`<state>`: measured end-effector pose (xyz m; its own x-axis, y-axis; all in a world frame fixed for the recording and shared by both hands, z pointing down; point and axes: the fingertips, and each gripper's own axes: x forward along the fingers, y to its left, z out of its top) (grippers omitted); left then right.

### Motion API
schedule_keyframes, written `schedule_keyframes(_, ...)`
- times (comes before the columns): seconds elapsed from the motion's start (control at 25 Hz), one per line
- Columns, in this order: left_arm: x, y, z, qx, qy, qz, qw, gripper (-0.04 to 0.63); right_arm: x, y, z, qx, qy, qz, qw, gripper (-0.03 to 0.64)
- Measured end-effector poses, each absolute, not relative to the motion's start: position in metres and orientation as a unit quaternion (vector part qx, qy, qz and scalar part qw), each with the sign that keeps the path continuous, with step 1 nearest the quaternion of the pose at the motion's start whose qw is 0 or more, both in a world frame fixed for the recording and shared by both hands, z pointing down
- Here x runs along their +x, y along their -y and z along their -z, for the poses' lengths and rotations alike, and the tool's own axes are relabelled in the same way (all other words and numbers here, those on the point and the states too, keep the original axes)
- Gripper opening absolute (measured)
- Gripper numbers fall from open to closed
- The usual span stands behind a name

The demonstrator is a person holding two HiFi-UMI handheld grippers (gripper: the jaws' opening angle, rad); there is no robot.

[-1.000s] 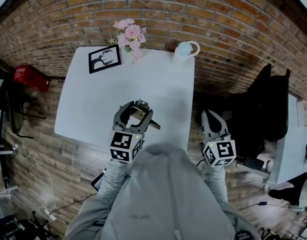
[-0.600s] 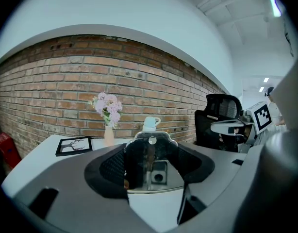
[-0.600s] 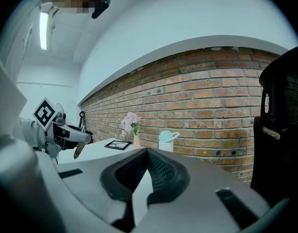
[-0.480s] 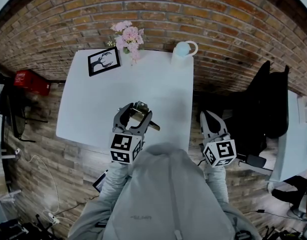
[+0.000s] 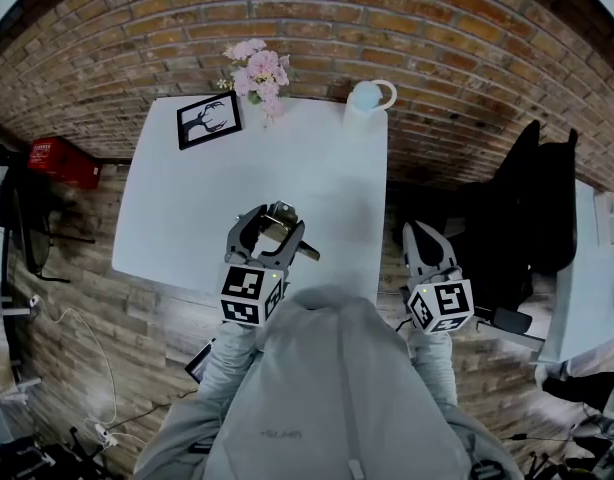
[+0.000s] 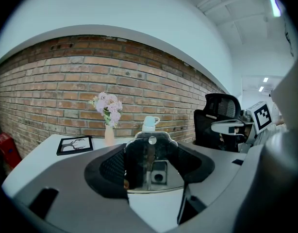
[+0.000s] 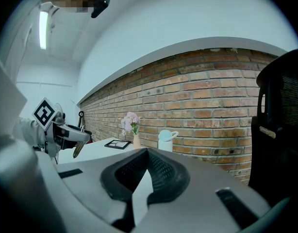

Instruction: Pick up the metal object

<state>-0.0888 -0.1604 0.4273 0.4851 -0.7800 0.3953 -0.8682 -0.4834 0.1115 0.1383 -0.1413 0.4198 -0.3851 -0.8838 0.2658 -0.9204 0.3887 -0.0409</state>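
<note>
**Left gripper [image 5: 272,222] clamps the metal object [image 6: 149,155]**
Its jaws stand wide, pads pressing the object's sides, at the white table's [image 5: 237,168] 6 o'clock edge. The right gripper [image 5: 423,236], at its 3 o'clock, is pressed together and empty.

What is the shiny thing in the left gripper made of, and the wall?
The metal object looks like polished metal: its surface mirrors the room. The wall looks like rough red brick, with pale mortar lines showing between the blocks.
</note>
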Motion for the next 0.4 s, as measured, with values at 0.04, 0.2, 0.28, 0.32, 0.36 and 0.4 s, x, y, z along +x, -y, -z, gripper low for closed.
schedule_keyframes(0.04,-0.089,0.16,-0.427,0.849,0.485,-0.147,0.15,0.307,0.138,0.141,-0.42,0.545,0.827,-0.091,0.101,0.023)
schedule_keyframes(0.2,-0.088,0.155,-0.427,0.849,0.484,-0.147,0.151,0.307,0.137,0.138,-0.421,0.542,0.829,-0.092,0.103,0.023)
schedule_keyframes(0.28,-0.089,0.153,-0.427,0.85,0.483,-0.148,0.151,0.307,0.135,0.137,-0.421,0.541,0.83,-0.092,0.102,0.023)
schedule_keyframes(0.32,-0.09,0.151,-0.427,0.849,0.483,-0.148,0.151,0.307,0.134,0.136,-0.421,0.541,0.83,-0.093,0.101,0.023)
schedule_keyframes(0.36,-0.09,0.15,-0.428,0.849,0.483,-0.149,0.151,0.307,0.133,0.136,-0.421,0.542,0.83,-0.094,0.099,0.023)
schedule_keyframes(0.4,-0.091,0.149,-0.428,0.849,0.483,-0.15,0.151,0.307,0.132,0.135,-0.421,0.542,0.829,-0.094,0.097,0.023)
